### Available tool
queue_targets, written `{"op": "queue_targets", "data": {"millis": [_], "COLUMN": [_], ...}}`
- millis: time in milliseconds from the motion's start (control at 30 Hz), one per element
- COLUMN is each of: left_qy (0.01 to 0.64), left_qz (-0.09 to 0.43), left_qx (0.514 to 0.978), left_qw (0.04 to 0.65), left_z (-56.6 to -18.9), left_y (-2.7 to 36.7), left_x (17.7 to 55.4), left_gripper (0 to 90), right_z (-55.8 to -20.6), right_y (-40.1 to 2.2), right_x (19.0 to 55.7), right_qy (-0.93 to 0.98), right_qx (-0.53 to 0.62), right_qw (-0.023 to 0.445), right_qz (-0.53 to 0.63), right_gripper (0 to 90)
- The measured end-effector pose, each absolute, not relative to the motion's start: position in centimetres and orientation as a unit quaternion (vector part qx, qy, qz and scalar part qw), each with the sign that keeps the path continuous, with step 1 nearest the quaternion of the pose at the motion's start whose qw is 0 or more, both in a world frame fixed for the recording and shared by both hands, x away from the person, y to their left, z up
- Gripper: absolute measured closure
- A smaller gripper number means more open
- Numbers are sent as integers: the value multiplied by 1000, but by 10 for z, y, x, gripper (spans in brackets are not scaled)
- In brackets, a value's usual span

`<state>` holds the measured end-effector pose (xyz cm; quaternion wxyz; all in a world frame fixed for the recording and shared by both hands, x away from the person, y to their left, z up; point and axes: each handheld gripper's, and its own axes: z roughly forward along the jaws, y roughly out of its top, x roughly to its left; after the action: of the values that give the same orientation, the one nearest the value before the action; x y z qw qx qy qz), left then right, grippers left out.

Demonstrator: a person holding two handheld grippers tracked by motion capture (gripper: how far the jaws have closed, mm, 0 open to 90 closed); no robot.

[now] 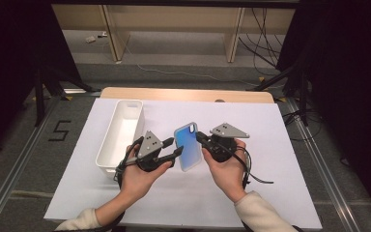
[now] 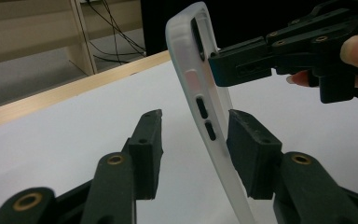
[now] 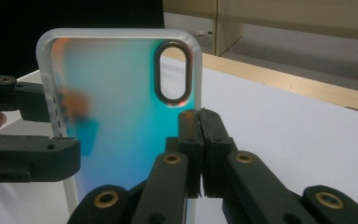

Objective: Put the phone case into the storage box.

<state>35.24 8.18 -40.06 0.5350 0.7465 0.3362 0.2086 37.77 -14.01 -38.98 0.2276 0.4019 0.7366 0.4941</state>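
White surface is sitting below; right tool is pinching the phone case in the air; left tool is spread around its edge; white bin is waiting beside, so putting away is left.

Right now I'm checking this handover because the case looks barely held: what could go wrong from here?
1. The phone case hangs above the table by one edge, pinched only by the right gripper; it could pivot or slip out.
2. The left gripper stands open around the case's other edge, one pad close to it; pulling away carelessly could snag and tug it.
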Motion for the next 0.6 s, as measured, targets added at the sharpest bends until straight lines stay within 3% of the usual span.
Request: {"op": "queue_targets", "data": {"millis": [367, 600], "left_qy": [321, 325], "left_qz": [212, 235], "left_qx": [746, 735], "left_qw": [543, 547], "left_z": [-396, -383], "left_y": [78, 78], "left_x": [349, 349], "left_gripper": [456, 515], "right_z": [-391, -392], "right_y": [-138, -138], "right_x": [377, 377], "right_qy": [738, 738], "right_qx": [415, 414], "right_qw": [221, 232], "right_qz": [484, 480], "right_gripper": [893, 893]}}
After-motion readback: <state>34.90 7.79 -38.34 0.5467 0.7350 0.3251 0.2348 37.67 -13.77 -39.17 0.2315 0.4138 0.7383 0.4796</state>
